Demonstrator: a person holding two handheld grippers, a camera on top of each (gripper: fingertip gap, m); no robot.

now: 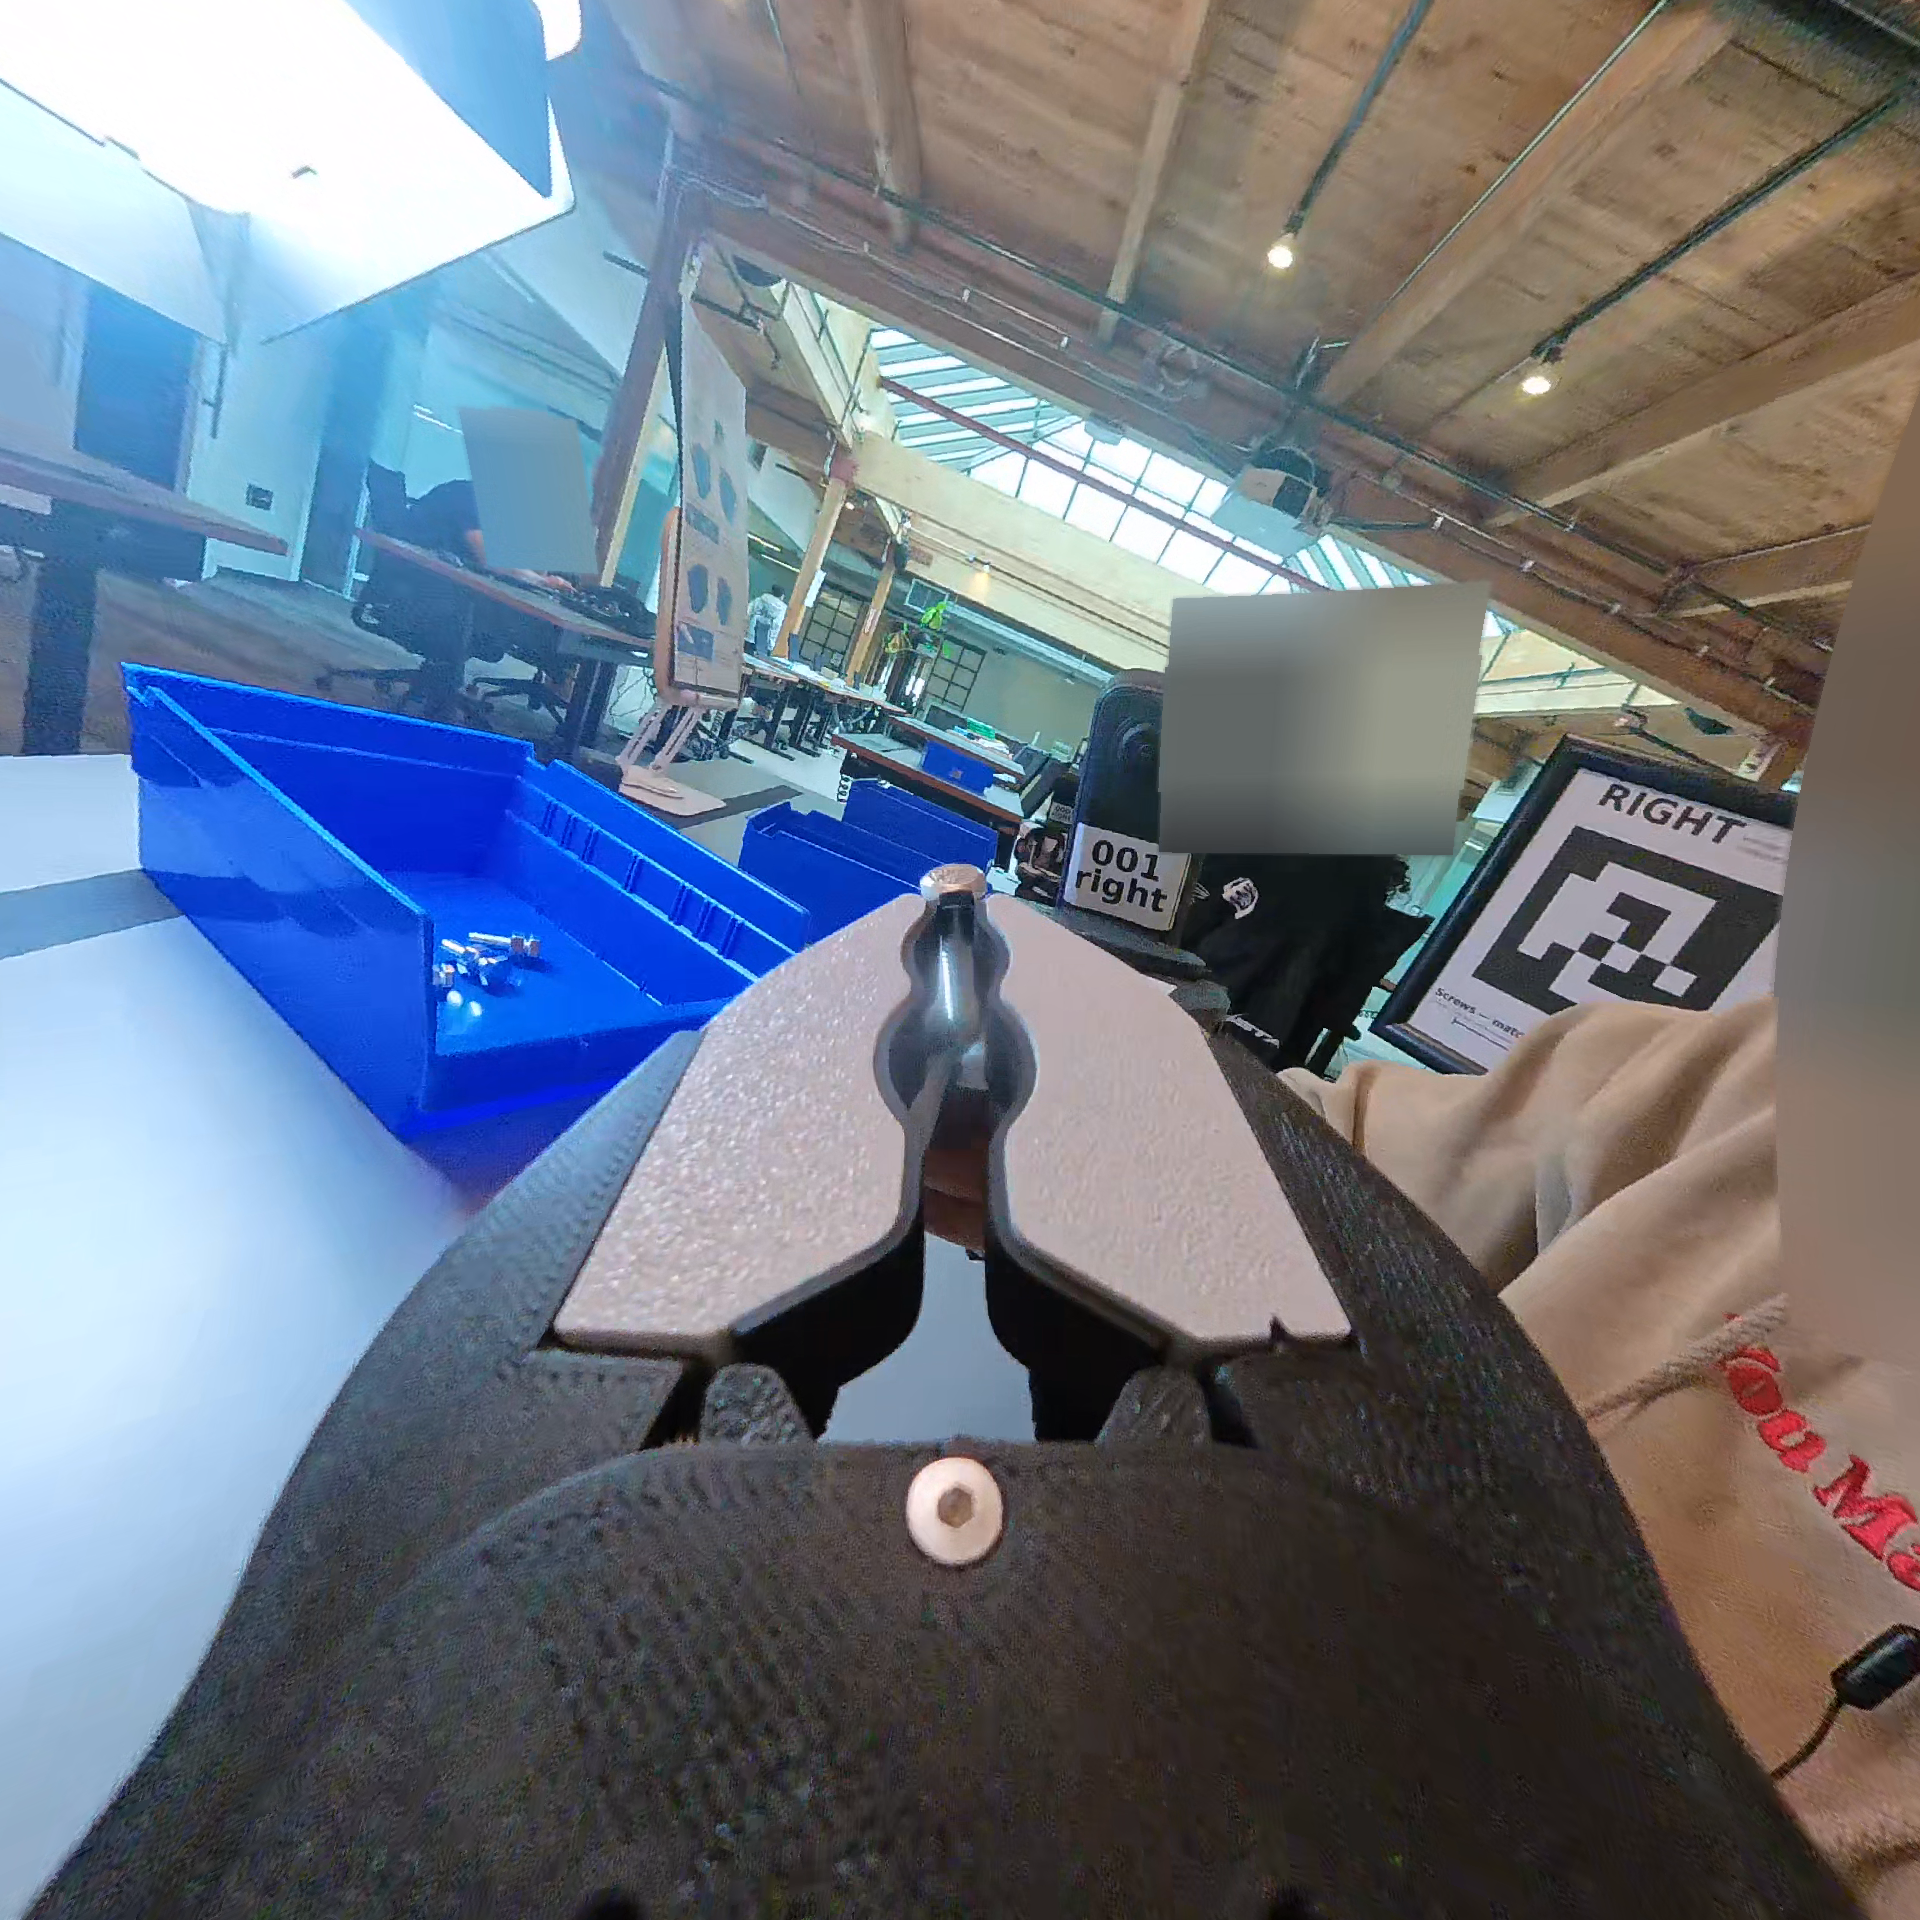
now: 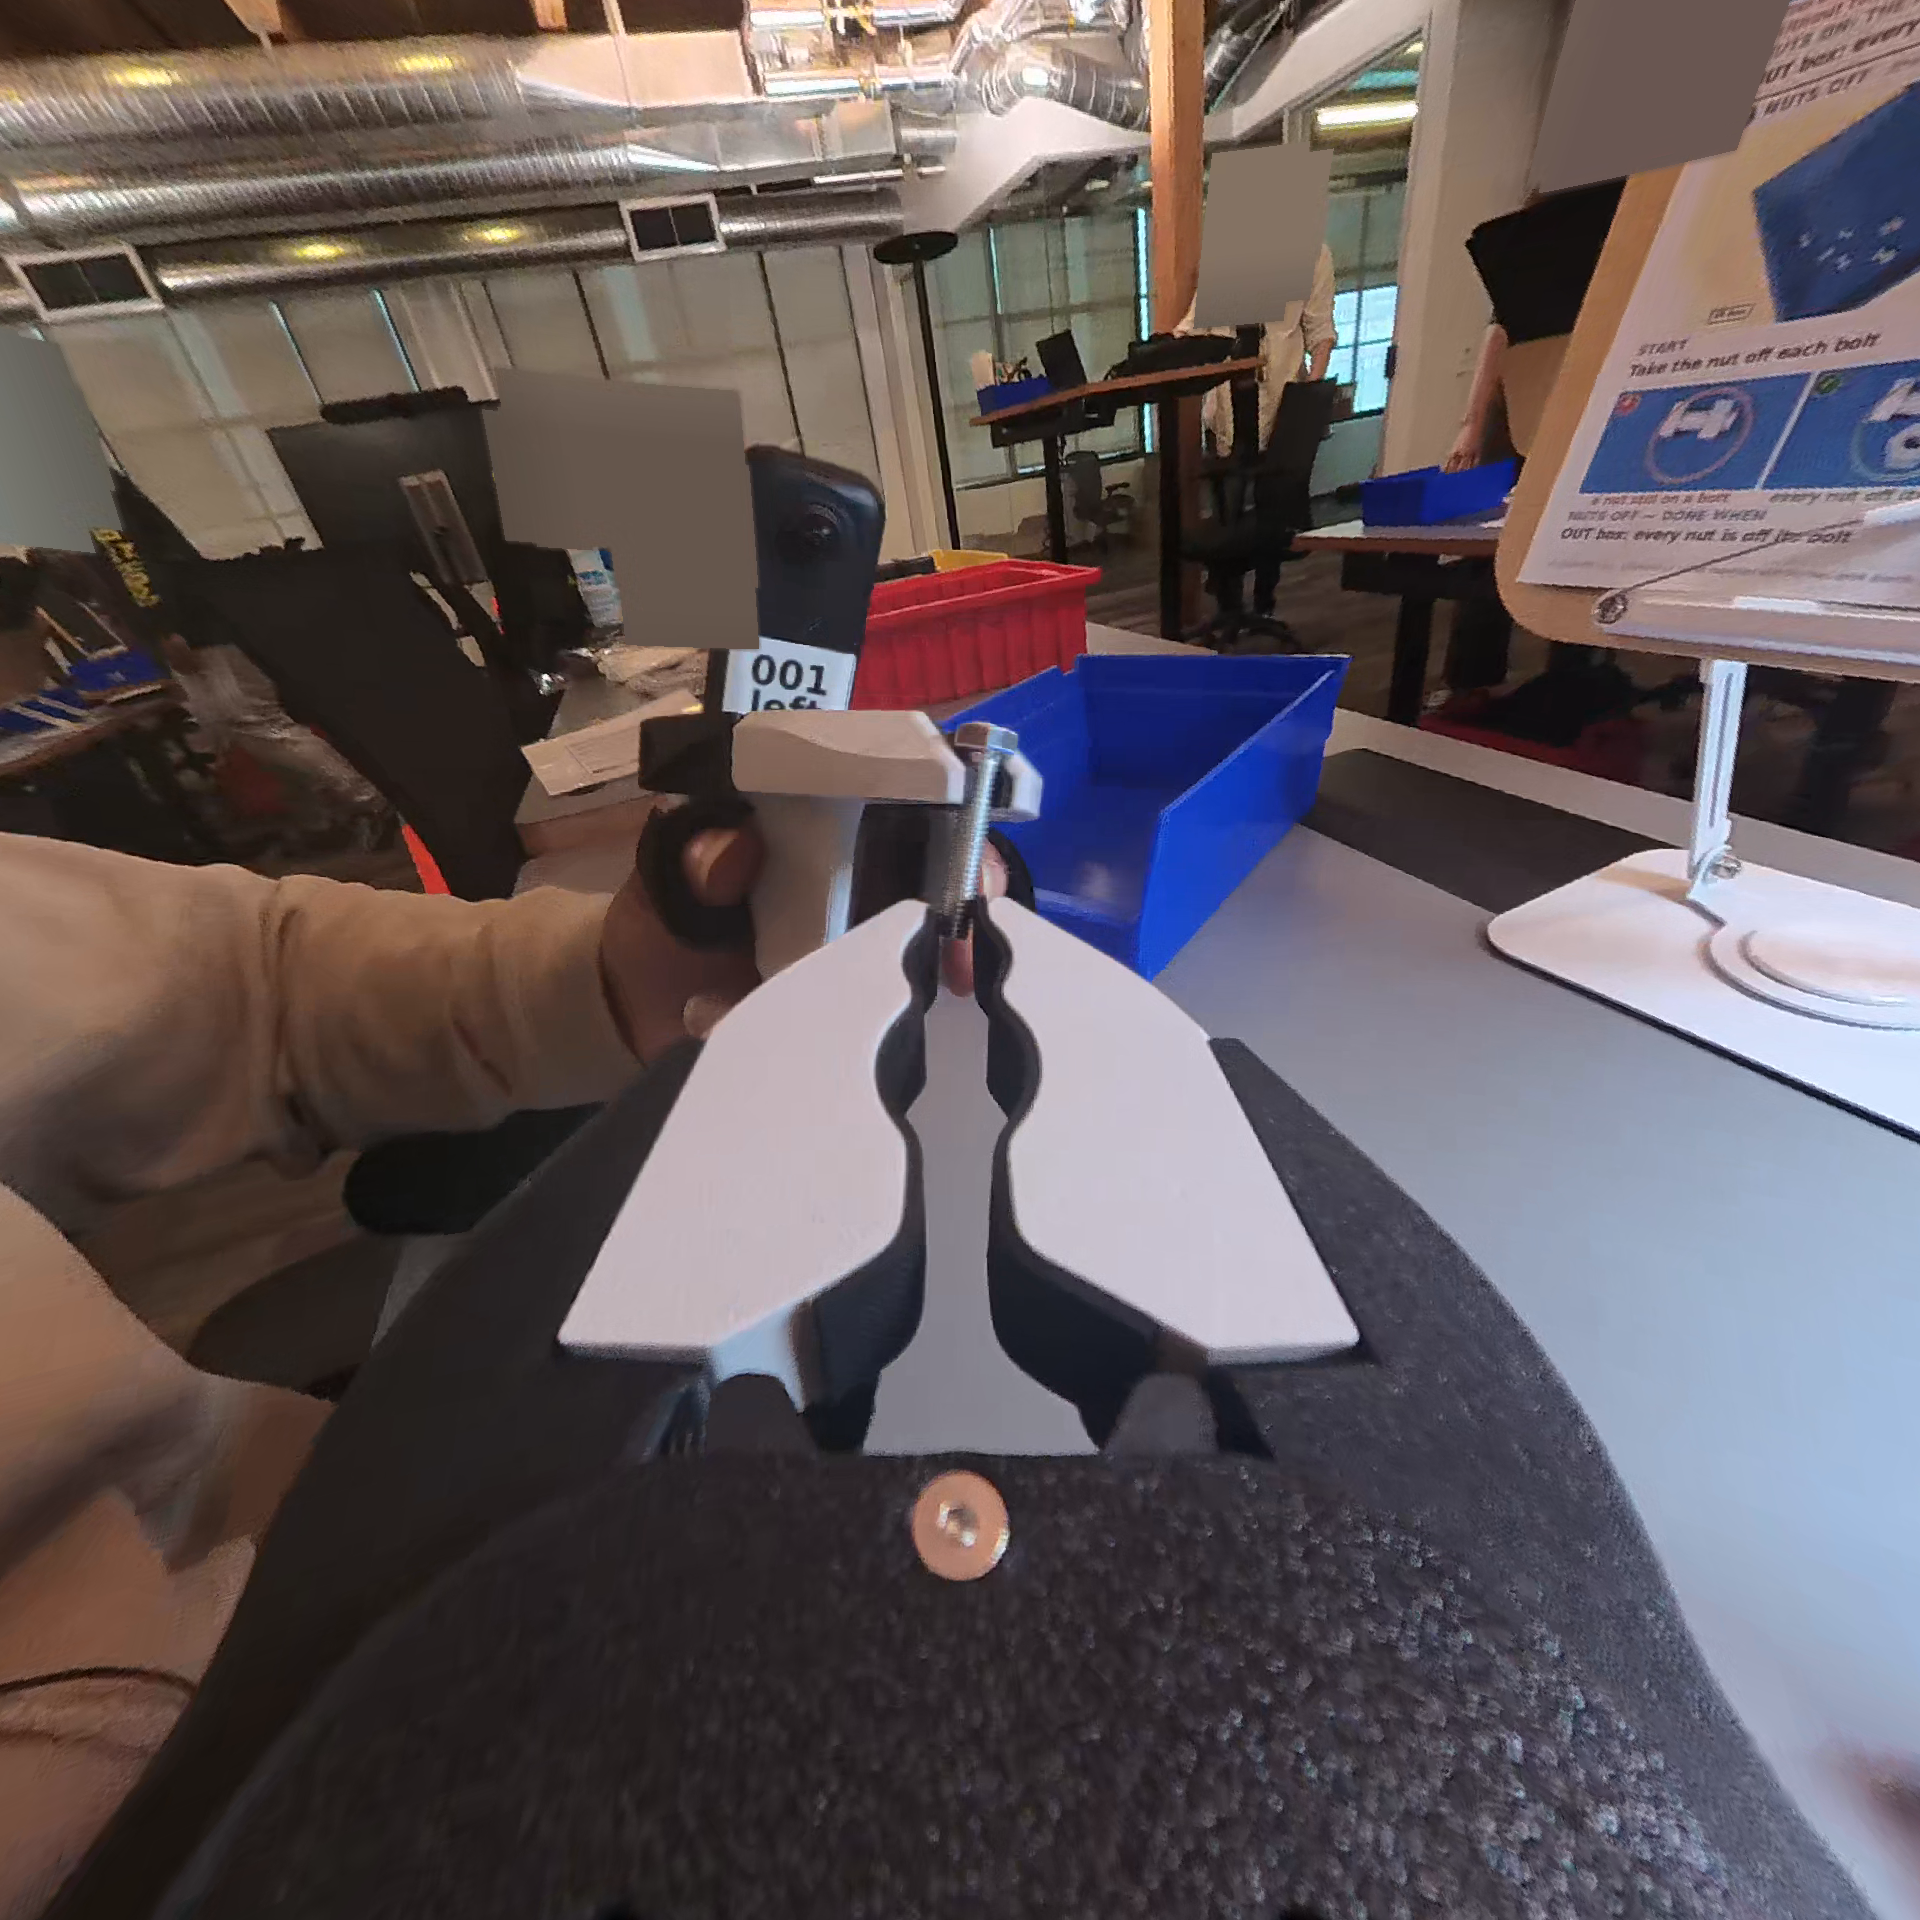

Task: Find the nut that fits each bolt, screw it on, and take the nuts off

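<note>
My left gripper [image 1: 952, 940] is shut on a silver bolt [image 1: 952, 885], its head just above the fingertips. In the right wrist view the left gripper [image 2: 987, 774] holds that bolt [image 2: 975, 821] upright, head on top, threads pointing down. My right gripper [image 2: 958, 920] is closed around the bolt's lower end, where a small dark nut [image 2: 956, 923] sits between the tips. A blue bin [image 1: 312, 831] on the table's left holds several loose bolts and nuts [image 1: 483, 958].
An empty blue bin [image 2: 1226, 790] stands behind the grippers, with a red bin [image 2: 977, 623] beyond it. A white stand [image 2: 1714, 935] with an instruction sheet is at the right. A framed marker sign [image 1: 1621, 914] and a second blue bin [image 1: 862, 842] stand farther back. The person's beige sleeves are close by. My two grippers' fingertips are within a few centimetres of each other.
</note>
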